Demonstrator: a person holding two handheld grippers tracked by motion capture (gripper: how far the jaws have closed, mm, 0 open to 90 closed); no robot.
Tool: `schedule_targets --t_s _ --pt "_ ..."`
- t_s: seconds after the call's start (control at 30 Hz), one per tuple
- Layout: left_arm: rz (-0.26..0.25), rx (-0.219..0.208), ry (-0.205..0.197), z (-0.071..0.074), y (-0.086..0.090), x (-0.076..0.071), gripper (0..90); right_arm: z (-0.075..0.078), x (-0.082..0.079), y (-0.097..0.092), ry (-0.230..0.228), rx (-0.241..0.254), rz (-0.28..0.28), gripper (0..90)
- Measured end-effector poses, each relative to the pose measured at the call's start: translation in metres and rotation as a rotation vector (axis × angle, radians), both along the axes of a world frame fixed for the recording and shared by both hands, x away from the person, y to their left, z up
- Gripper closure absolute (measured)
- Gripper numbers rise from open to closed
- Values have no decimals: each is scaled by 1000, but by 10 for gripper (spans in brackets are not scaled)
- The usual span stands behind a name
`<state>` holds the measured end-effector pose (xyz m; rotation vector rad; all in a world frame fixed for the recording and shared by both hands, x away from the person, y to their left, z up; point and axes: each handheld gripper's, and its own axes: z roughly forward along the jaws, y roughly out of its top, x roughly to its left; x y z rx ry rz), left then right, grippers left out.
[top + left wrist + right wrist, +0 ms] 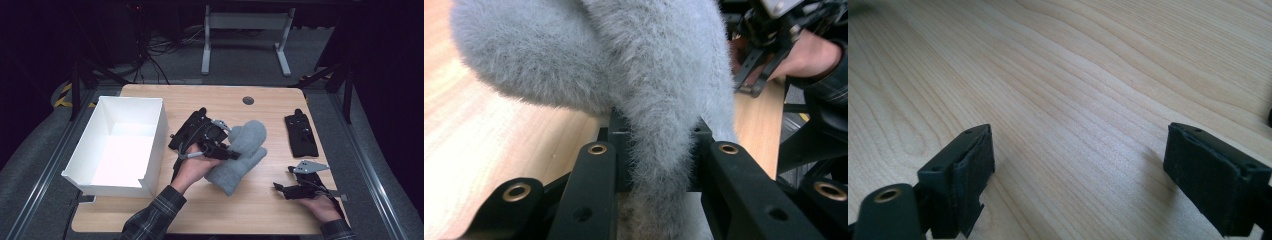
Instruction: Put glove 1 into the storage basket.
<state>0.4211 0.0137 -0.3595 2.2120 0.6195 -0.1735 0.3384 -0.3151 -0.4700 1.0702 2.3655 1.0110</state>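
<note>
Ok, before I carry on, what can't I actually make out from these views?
- Left gripper fingertips: buried in the fuzzy grey mitten in the left gripper view.
- Open white box: near wall hides part of its floor, high view.
- Flat black item near the table's right edge: too small and dark to identify, high view.
- Right gripper: open over bare wood.

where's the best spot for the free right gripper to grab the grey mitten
Grip the cuff end of the grey mitten, coming in low from the right gripper's own side. That end lies nearest it on the table, while the left gripper is clamped on the mitten's middle. The right jaws stand wide apart.
</note>
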Motion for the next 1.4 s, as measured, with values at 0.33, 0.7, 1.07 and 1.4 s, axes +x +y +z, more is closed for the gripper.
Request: schedule_targets --t_s 0.33,0.7,1.07,1.4 --pt "40 -6 -47 44 19 0 747 0 0 0 0 0 1 133" --pt "86 -8 -78 83 51 -2 747 0 0 0 0 0 1 133" --pt "172 2 -116 115 106 -4 747 0 0 0 1 0 1 133" --pt "273 14 -147 135 160 -12 747 0 0 0 0 0 1 133"
